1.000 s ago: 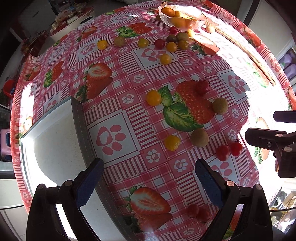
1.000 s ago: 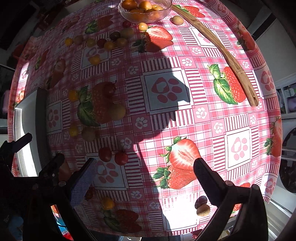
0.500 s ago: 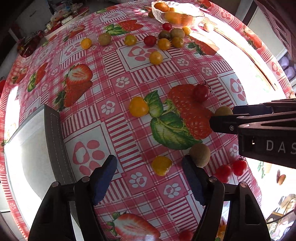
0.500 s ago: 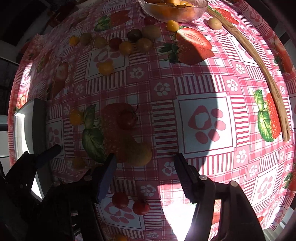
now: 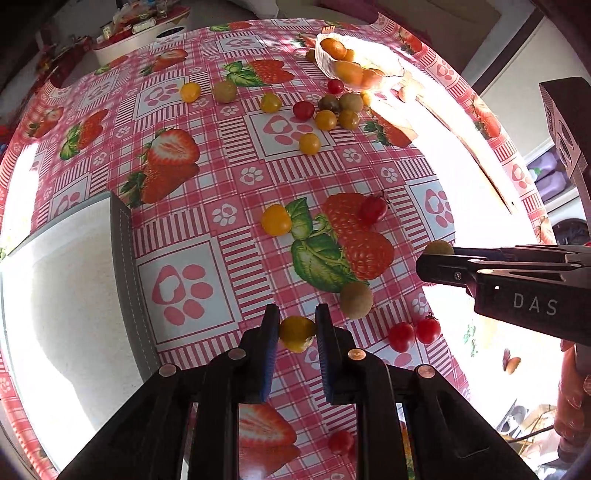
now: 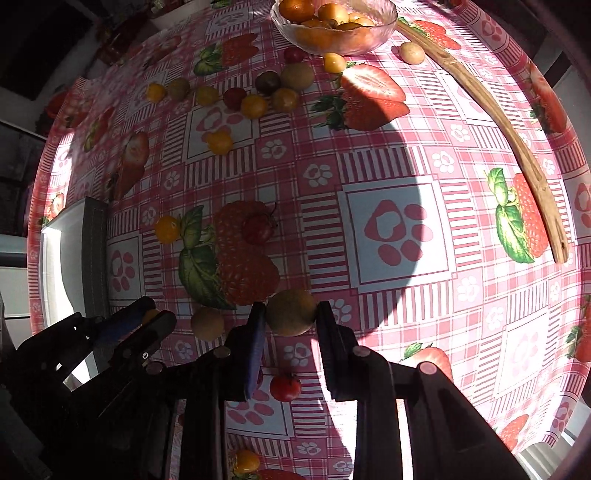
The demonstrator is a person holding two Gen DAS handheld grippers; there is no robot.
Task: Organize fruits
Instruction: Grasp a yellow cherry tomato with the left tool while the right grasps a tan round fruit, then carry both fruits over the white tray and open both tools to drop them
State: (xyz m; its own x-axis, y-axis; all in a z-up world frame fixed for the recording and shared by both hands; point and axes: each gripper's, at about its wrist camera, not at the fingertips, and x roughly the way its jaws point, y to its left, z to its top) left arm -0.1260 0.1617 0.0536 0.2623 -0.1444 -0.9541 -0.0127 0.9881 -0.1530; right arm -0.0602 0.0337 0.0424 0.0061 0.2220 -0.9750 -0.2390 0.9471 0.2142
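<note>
Fruit is lying scattered across the strawberry-print tablecloth (image 5: 236,177), and you are working at the end far from the glass bowl (image 6: 334,35).

Your left gripper (image 5: 295,334) is closing its blue-padded jaws on a yellow tomato (image 5: 295,333); both pads are touching the fruit's sides, low over the cloth. Whether the fruit is resting on the cloth or lifted off it cannot be told.

Your right gripper (image 6: 290,314) is clamping a green-brown round fruit (image 6: 290,312) in the same manner, with a pad pressing on each side. A second fruit of that kind (image 6: 207,324) is sitting just beside it, between your two grippers.

Two red tomatoes (image 5: 413,332) are lying side by side, touching, beyond the second green-brown fruit as seen from your left gripper. A dark red tomato (image 5: 373,209) and an orange-yellow one (image 5: 276,220) are sitting nearer the bowl, on and beside the large printed berry.

The bowl is holding orange and yellow fruit. A loose cluster of small fruits (image 6: 258,92) is lying just before it. A wooden stick (image 6: 495,122) is running from beside the bowl along the cloth's edge. A white tray (image 5: 66,295) is sitting well apart from the bowl, beside your left gripper.
</note>
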